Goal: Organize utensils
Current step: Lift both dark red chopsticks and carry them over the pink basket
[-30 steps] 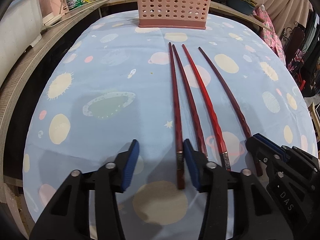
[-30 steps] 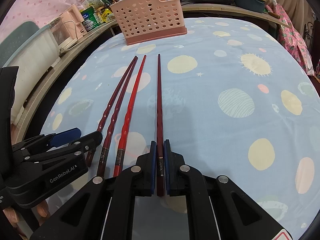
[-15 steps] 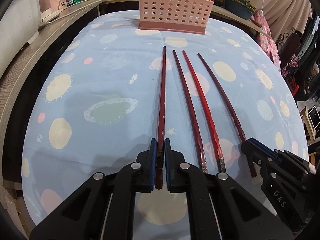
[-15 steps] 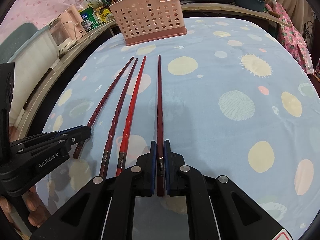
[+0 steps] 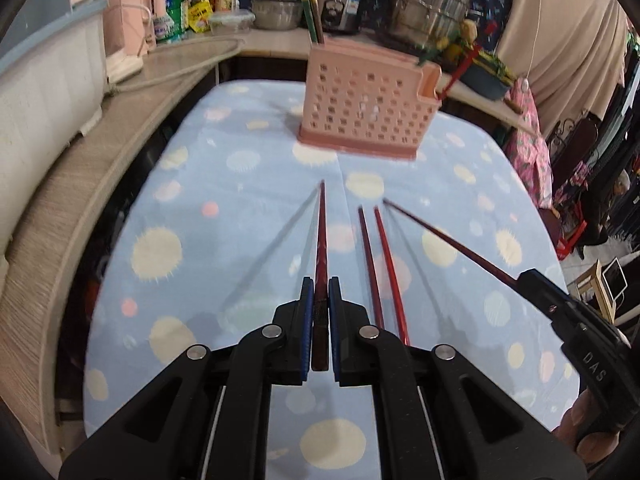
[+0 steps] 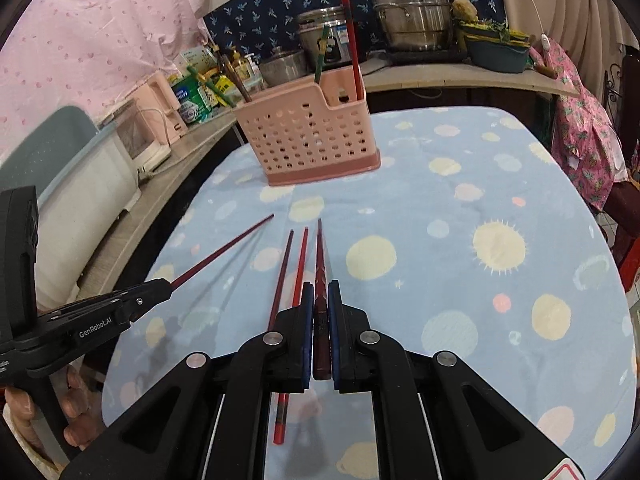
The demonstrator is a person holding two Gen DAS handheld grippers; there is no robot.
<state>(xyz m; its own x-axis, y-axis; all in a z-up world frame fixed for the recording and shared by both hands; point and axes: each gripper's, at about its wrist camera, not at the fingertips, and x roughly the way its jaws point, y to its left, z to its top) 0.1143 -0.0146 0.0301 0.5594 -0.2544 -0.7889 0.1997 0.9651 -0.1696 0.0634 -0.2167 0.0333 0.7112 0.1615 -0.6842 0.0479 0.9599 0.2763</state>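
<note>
— Dark red chopsticks, one in each tong?
— Yes. The left gripper (image 5: 319, 320) is clamped on a dark red chopstick (image 5: 321, 240), lifted off the blue tablecloth (image 5: 240, 208). The right gripper (image 6: 319, 320) pinches another chopstick (image 6: 320, 256).
— The rest?
— Two red chopsticks (image 6: 294, 268) lie between them on the cloth. The pink basket (image 6: 312, 140) stands at the far end.

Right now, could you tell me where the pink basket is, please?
The pink basket stands at the far end of the table, just beyond the tips of the chopsticks, with the pots on the counter behind it.
</note>
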